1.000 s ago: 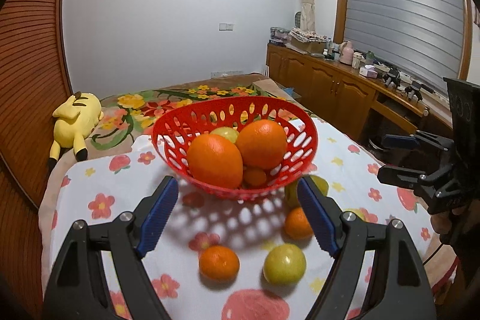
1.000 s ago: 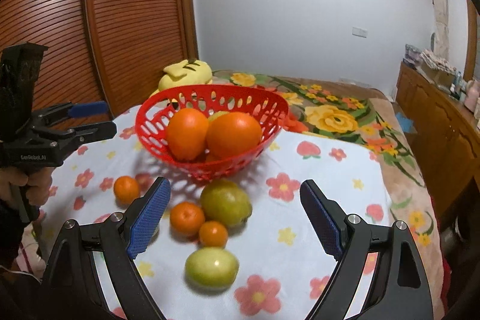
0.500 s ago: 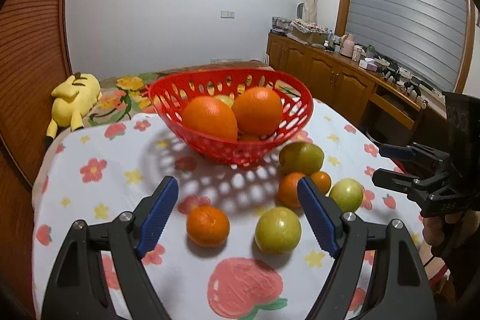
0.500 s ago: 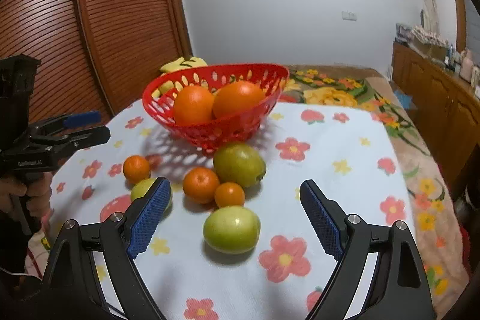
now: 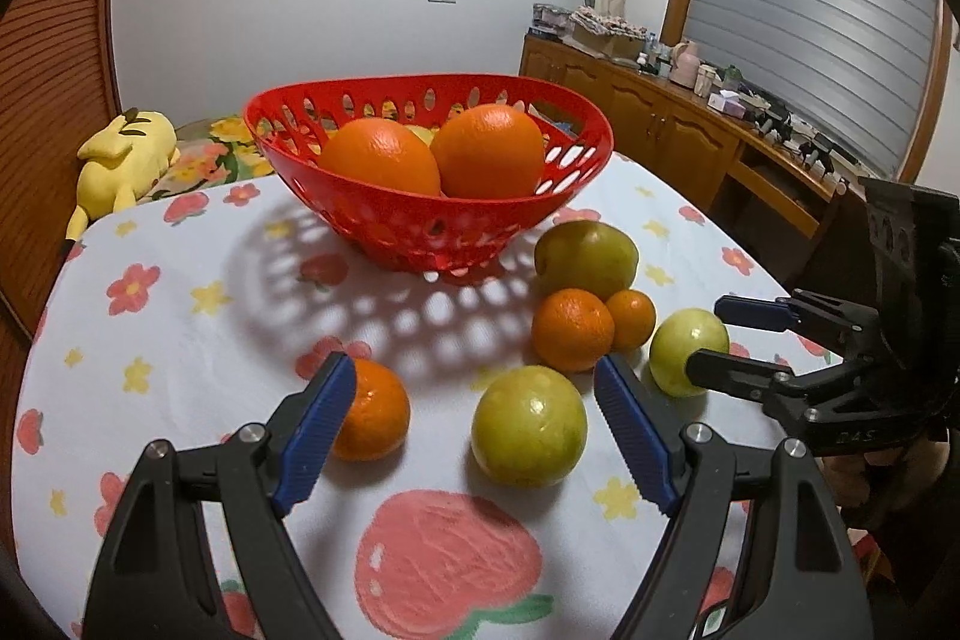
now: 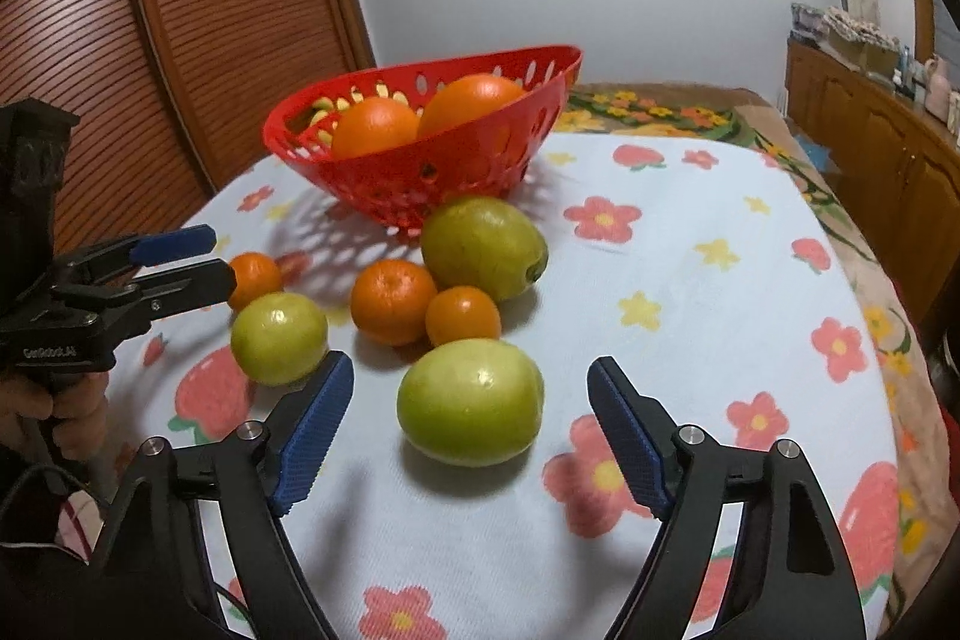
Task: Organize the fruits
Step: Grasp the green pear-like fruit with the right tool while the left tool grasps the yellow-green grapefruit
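right gripper (image 6: 471,427) around green fruit (image 6: 470,402), untouched

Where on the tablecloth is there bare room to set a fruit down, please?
Bare cloth lies left of the red basket and right of the dark green fruit. Crowded: the oranges and green fruits clustered before the basket.

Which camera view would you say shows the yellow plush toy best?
The left wrist view: the yellow plush toy lies in plain sight, left of the red basket. In the right wrist view, only yellow bits show through the basket's holes.

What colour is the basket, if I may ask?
Red, clearest in the left wrist view: basket.
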`<state>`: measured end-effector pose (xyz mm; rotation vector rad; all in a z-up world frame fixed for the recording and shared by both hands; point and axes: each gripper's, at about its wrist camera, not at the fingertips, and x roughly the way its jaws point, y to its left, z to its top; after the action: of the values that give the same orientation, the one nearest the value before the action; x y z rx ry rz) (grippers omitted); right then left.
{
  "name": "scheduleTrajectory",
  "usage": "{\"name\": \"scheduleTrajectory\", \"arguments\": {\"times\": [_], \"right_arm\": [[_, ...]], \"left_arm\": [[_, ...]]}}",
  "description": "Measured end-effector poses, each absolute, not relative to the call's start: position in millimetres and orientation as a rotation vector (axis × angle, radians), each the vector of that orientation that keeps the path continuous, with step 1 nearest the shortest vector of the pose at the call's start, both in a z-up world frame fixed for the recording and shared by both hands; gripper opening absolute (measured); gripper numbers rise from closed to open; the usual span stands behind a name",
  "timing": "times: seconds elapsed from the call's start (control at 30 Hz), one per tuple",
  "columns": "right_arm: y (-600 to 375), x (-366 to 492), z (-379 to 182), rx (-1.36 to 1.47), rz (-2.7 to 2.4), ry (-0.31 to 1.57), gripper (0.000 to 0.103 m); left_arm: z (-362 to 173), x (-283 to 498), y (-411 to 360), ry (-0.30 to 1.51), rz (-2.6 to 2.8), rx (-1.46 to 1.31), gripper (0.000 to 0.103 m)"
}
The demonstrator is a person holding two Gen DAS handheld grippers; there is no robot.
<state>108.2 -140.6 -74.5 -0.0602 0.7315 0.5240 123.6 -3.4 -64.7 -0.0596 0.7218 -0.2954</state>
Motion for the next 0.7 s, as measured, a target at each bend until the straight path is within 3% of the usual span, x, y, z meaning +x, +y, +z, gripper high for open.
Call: {"name": "scheduleTrajectory", "arguments": {"times": [0.2, 0.5, 0.6, 0.7], "right_arm": [[-134, 113, -83, -0.078, 0.507, 0.773, 0.073], [-125, 116, -93, -0.128, 0.503, 0.82, 0.071], [-126, 115, -95, -0.139, 0.492, 0.813, 0.06], [-130, 114, -94, -0.118, 0.502, 0.815, 0.059]], "left_arm": [[-71, 125, -7, 0.744, -0.319, -0.063, 0.076], [-82, 127, -14, 0.79, -0.352, -0.064, 0.069], [-85, 127, -18, 0.803, -0.361, -0.059, 0.068], [-88, 128, -20, 0.814, -0.367, -0.055, 0.068]]}}
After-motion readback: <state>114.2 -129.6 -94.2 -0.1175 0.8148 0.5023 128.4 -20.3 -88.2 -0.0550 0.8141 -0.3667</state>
